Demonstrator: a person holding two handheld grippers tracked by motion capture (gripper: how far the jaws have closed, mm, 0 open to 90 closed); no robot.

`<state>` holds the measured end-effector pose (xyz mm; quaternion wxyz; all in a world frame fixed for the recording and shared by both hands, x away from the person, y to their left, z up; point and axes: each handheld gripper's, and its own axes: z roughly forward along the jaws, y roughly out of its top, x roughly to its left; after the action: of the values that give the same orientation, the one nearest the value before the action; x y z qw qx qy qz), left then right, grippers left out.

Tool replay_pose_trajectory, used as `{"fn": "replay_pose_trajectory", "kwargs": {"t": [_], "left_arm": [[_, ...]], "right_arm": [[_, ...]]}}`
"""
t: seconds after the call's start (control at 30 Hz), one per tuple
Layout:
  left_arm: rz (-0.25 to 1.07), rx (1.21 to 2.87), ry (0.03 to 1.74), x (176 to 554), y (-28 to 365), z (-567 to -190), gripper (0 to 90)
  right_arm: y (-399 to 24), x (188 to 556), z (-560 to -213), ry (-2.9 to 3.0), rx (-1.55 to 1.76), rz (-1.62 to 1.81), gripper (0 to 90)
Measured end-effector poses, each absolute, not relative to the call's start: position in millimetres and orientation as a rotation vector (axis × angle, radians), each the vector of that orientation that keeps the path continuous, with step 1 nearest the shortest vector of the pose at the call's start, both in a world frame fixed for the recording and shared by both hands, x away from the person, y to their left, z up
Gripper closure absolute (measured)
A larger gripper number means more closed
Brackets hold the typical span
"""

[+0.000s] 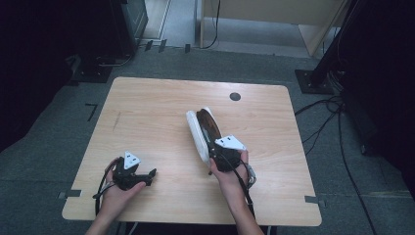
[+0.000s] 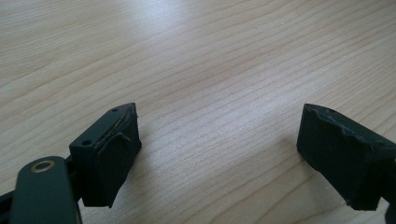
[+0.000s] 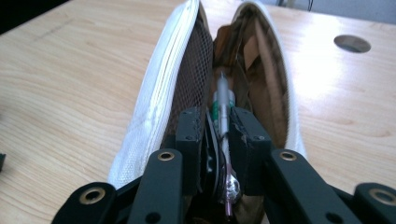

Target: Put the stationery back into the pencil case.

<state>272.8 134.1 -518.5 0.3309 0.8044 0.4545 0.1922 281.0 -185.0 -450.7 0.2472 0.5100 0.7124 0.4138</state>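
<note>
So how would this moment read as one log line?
right gripper: shut on pen inside open white pouch | left gripper: open, nothing between jaws, over table

One white pencil case (image 1: 198,131), one pen (image 3: 223,100) inside, two claws, one table (image 1: 156,103).

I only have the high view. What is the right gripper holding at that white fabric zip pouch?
Observer: The right gripper is shut on a slim grey pen-like stick with a green band, inside the open white fabric pouch.
Operator: What lines the pouch?
Observer: Brown mesh covers one inner wall, and the other wall has a brown lining.
Operator: Is the left gripper open or shut?
Observer: The left gripper is open with nothing between its jaws. Beyond them lies the bare light wooden table.
</note>
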Motion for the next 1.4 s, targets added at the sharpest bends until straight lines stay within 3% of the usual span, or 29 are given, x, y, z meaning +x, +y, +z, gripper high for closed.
{"fn": "replay_pose_trajectory", "kwargs": {"t": [0.43,0.77,1.1,1.23,1.3,1.4], "left_arm": [[0.504,2.104,1.188,273,134,-518,13.4],[0.503,2.103,1.188,273,134,-519,13.4],[0.503,2.103,1.189,273,134,-519,13.4],[0.503,2.104,1.189,273,134,-519,13.4],[0.503,2.104,1.189,273,134,-518,13.4],[0.503,2.104,1.189,273,134,-518,13.4]], "right_arm": [[-203,277,-427,1.912,1.343,1.164,75.6],[-233,277,-418,1.893,1.367,1.141,62.5],[-260,278,-421,1.897,1.418,1.092,31.6],[-267,278,-425,1.885,1.457,1.064,12.7],[-271,277,-427,1.882,1.463,1.053,10.7],[-277,277,-431,1.889,1.483,1.061,0.0]]}}
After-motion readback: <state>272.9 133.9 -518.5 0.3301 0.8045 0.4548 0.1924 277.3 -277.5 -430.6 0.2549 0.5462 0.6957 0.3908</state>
